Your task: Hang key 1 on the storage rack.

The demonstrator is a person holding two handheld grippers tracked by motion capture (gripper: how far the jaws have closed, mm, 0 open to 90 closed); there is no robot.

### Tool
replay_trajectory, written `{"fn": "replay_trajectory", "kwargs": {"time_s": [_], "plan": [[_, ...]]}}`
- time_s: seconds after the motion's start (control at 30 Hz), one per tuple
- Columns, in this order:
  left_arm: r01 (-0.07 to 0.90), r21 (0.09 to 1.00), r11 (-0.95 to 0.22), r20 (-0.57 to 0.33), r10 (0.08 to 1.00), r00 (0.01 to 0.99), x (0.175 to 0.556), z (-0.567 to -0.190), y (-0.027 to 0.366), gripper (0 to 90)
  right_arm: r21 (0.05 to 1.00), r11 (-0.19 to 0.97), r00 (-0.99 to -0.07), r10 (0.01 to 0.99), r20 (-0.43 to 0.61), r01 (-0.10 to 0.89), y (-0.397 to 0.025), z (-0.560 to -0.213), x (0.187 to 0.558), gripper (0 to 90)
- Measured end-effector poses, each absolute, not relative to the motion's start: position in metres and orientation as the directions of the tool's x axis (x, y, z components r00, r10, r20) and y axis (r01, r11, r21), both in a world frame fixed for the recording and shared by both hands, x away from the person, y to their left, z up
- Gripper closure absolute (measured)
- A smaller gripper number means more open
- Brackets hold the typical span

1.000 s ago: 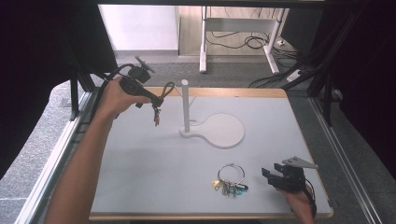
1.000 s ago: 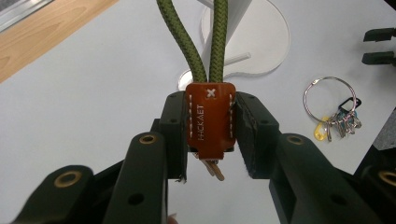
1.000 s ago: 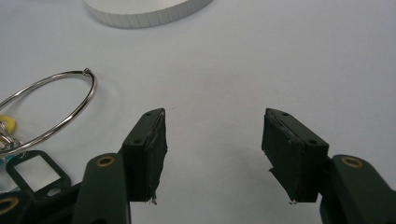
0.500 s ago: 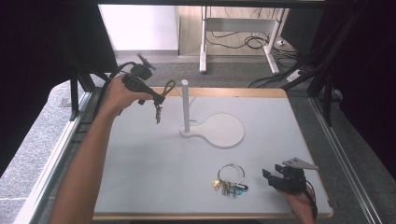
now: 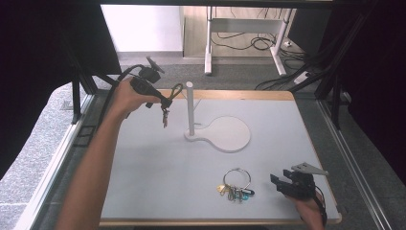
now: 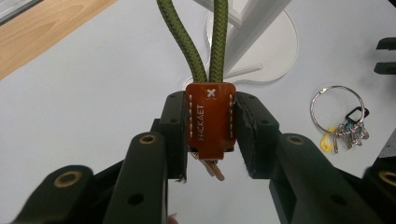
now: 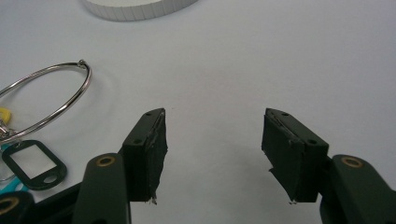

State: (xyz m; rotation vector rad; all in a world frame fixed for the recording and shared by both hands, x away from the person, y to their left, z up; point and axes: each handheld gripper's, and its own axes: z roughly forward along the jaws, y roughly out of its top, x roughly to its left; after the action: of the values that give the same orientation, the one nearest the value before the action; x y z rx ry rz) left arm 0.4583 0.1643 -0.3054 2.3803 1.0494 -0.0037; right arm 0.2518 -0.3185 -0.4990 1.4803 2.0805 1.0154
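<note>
My left gripper (image 5: 165,101) is raised at the back left of the table, shut on the brown leather tab (image 6: 210,119) of a green cord key fob (image 5: 175,91). Its cord loop (image 6: 209,39) points toward the white post (image 5: 190,108) of a stand with a round base (image 5: 230,134); a key (image 5: 165,117) hangs below the tab. A large metal ring with several keys and tags (image 5: 236,183) lies at the front. My right gripper (image 5: 278,184) rests open beside that ring (image 7: 46,100), nothing between its jaws.
The white table top (image 5: 143,167) has a wooden edge (image 5: 230,94) at the back. Dark frame posts (image 5: 76,96) stand at the left, and cables lie on the floor beyond the table.
The left gripper has carried the green fob slightly right, bringing the loop closer to the post. The right gripper has stayed put.
</note>
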Motion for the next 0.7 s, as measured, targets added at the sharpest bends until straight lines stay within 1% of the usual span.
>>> {"fn": "replay_trajectory", "kwargs": {"time_s": [0.5,0.7], "plan": [[0.688,0.458,-0.563,-0.219,0.678,0.701,0.463,-0.312,0.157,66.1,0.744,0.183,-0.370,0.925,0.091,0.643,-0.319,-0.500,0.252,40.9],[0.677,0.441,-0.589,-0.204,0.669,0.715,0.463,-0.317,0.151,65.9,0.746,0.185,-0.372,0.924,0.090,0.640,-0.320,-0.499,0.252,40.8]]}}
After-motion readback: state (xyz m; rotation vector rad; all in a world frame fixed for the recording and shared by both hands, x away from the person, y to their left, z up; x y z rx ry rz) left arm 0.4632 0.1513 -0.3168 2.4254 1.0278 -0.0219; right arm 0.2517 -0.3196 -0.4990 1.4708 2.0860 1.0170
